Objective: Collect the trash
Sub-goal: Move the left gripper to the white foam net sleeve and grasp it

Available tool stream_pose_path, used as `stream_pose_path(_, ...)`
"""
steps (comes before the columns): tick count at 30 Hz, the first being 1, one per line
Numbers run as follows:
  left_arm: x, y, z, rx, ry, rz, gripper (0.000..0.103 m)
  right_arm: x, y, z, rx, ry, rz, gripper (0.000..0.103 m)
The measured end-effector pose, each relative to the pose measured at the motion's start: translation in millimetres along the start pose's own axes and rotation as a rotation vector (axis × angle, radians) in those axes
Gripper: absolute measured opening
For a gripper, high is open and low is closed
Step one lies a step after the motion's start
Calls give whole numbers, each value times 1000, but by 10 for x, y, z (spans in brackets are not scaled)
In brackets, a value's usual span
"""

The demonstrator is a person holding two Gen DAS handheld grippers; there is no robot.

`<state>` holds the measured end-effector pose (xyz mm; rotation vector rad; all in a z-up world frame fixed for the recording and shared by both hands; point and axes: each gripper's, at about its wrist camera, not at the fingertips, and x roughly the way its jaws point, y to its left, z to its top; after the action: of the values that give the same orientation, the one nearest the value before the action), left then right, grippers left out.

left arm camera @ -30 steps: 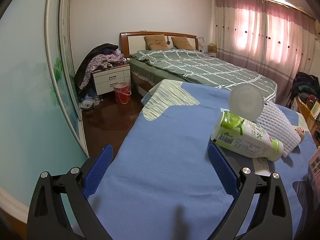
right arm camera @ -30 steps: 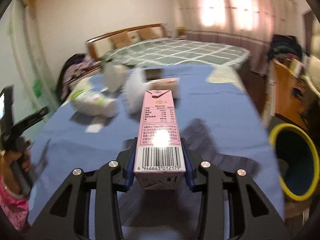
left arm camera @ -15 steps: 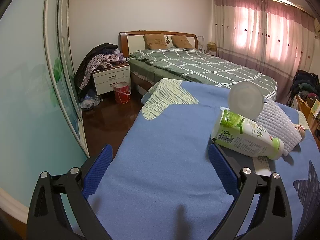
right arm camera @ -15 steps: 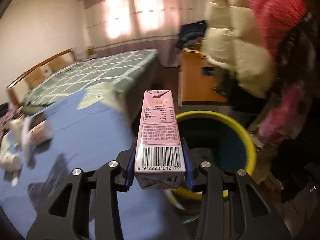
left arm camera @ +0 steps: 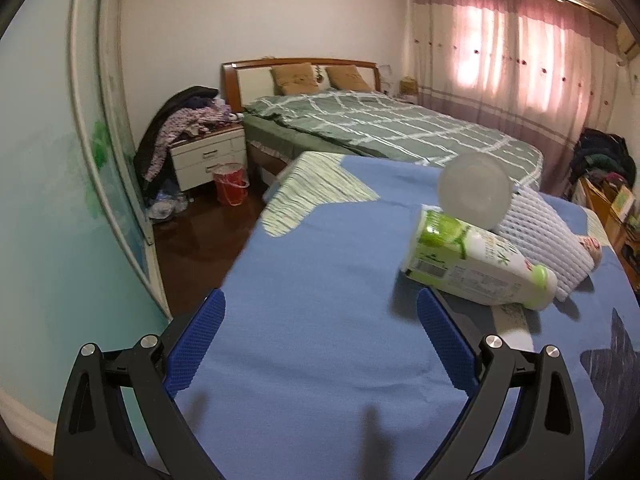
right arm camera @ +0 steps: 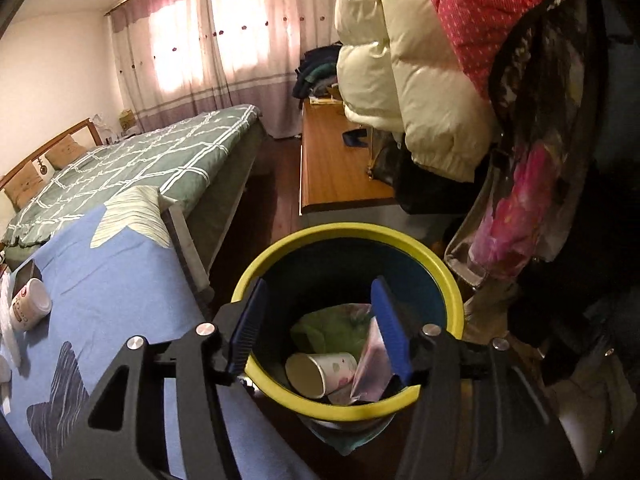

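1. R gripper: jaws opening, nothing between them, over 1 yellow-rimmed trash bin at 6 o'clock.
2. In bin: 1 paper cup, 1 pink carton, 1 green bag.
3. L gripper: jaws wide, empty, above the blue surface.
4. On surface at 2 o'clock: 1 green-label bottle, 1 clear plastic cup, 1 white foam net.

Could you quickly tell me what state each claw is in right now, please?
Left claw: open, holding nothing, over the blue cloth.
Right claw: opening, nothing between its jaws, above the yellow-rimmed bin.
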<state>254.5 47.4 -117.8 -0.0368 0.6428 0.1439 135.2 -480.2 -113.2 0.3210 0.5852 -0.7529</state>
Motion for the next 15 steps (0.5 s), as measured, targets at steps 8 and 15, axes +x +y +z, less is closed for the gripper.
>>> stream_pose_path(8, 162, -374, 96, 120, 81, -97, 95, -55, 67, 2, -20, -32, 9, 58)
stream_pose_path(15, 470, -533, 292, 160, 149, -216, 95, -68, 67, 4, -14, -34, 21, 59)
